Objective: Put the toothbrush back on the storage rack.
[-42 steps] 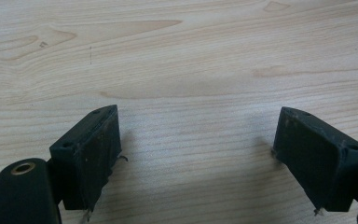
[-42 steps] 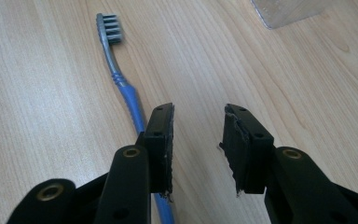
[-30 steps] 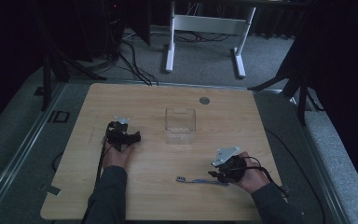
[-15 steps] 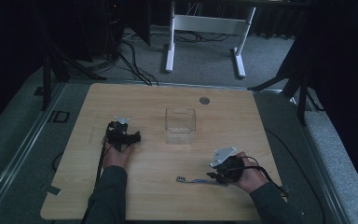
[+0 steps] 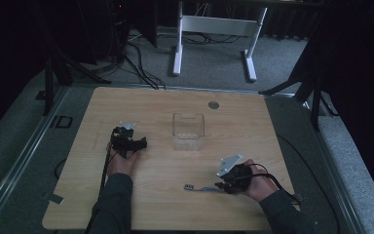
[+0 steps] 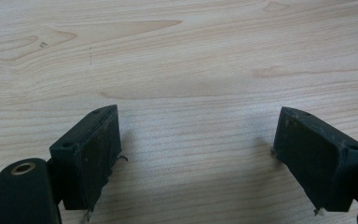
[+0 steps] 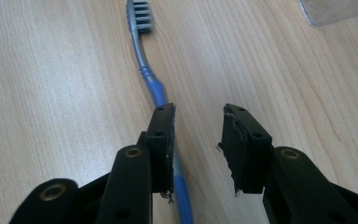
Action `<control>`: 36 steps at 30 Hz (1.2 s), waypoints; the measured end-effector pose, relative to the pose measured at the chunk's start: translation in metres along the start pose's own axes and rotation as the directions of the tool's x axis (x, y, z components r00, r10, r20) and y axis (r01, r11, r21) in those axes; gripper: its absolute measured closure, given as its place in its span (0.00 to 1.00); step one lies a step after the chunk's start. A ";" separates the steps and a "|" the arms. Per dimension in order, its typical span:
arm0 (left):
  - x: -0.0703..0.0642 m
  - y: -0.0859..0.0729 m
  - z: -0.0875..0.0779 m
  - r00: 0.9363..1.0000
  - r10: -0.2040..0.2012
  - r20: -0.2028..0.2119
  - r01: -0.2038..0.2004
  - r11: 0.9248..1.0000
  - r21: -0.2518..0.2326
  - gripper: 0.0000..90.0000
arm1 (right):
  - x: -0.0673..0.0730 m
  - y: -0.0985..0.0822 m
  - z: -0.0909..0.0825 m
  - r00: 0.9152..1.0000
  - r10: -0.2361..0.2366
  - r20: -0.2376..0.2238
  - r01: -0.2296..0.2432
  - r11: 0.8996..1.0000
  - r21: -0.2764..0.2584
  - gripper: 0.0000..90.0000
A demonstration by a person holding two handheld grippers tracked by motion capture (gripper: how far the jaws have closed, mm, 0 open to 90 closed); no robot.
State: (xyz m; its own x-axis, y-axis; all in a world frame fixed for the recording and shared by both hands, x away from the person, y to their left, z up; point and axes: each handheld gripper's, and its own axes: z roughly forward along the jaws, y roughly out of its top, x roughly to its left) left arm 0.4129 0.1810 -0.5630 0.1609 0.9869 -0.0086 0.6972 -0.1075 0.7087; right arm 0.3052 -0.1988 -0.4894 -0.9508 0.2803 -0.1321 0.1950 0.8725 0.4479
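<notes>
A blue toothbrush [image 5: 202, 188] [image 7: 156, 88] lies flat on the wooden table [image 5: 272, 141], its bristle head pointing away from my right gripper [image 5: 221, 185] [image 7: 198, 112]. That gripper rests low near the front right, and its jaws have just been closing a little. They still stand apart: the handle runs under the inner edge of one jaw and the other jaw is clear of it. At the left of the table my left gripper [image 5: 139, 142] [image 6: 198, 121] is open wide over bare wood with nothing between its jaws.
A clear plastic box [image 5: 188, 131] [image 7: 340, 9] stands in the middle of the table, between the two hands and farther back. A round grey cap [image 5: 214, 105] sits near the far edge. A white stand [image 5: 214, 24] and cables are on the floor beyond.
</notes>
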 end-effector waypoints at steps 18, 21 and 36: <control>0.000 0.000 0.000 1.000 0.000 0.000 0.000 1.000 0.000 0.17 | 0.002 0.007 0.003 0.998 -0.031 -0.049 0.034 0.998 0.054 0.74; 0.000 0.000 0.000 1.000 0.000 0.000 0.000 1.000 0.000 0.17 | 0.002 0.008 0.004 0.998 -0.040 -0.054 0.043 0.997 0.060 0.74; 0.000 0.000 0.000 1.000 0.000 0.000 0.000 1.000 0.000 0.17 | 0.000 0.015 0.002 0.996 -0.058 -0.066 0.063 0.995 0.076 0.74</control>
State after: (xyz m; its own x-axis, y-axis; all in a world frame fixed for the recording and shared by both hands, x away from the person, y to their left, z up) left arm 0.4129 0.1810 -0.5630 0.1607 0.9870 -0.0084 0.6973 -0.1075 0.7087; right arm 0.3085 -0.1851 -0.4848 -0.9744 0.2017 -0.0993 0.1519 0.9164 0.3704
